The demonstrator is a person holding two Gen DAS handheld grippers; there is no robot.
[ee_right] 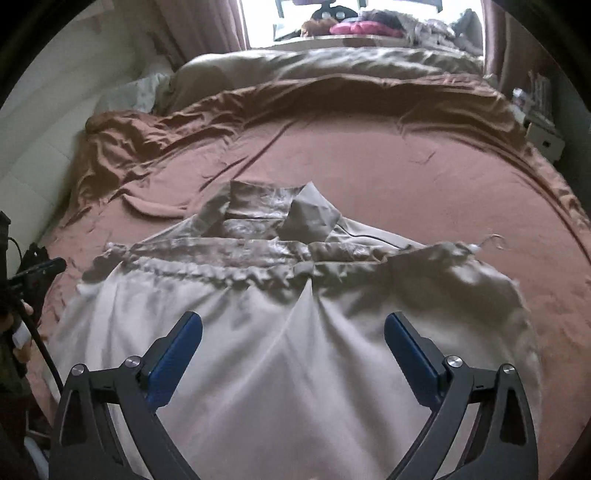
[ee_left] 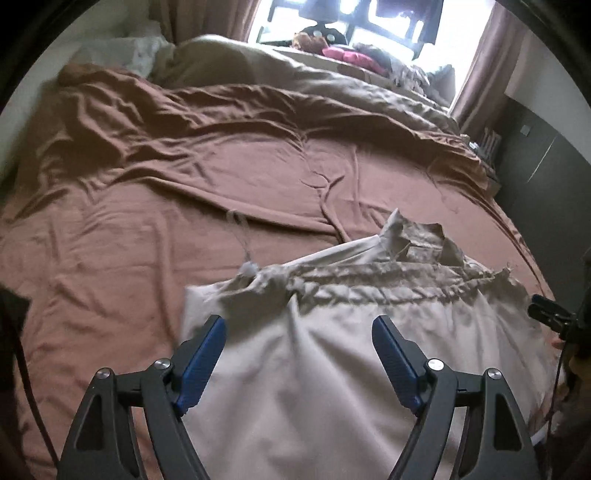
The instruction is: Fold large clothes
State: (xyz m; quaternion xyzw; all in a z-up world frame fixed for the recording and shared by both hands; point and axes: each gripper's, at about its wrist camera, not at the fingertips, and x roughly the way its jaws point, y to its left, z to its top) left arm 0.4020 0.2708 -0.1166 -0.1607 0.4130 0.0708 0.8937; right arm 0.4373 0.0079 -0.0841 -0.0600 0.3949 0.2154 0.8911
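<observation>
Both wrist views close above bed [ee_left: 147, 221], angled down toward window [ee_right: 295, 22]; share beige garment [ee_right: 277, 350]

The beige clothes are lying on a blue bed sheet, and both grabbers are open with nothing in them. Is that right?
Almost. The bed sheet is reddish brown, not blue; the only blue is on the grabbers' pads. The right wrist view shows it best. The rest holds: the beige clothes lie on the sheet, and the left gripper and the right gripper are both open with nothing in them.
</observation>
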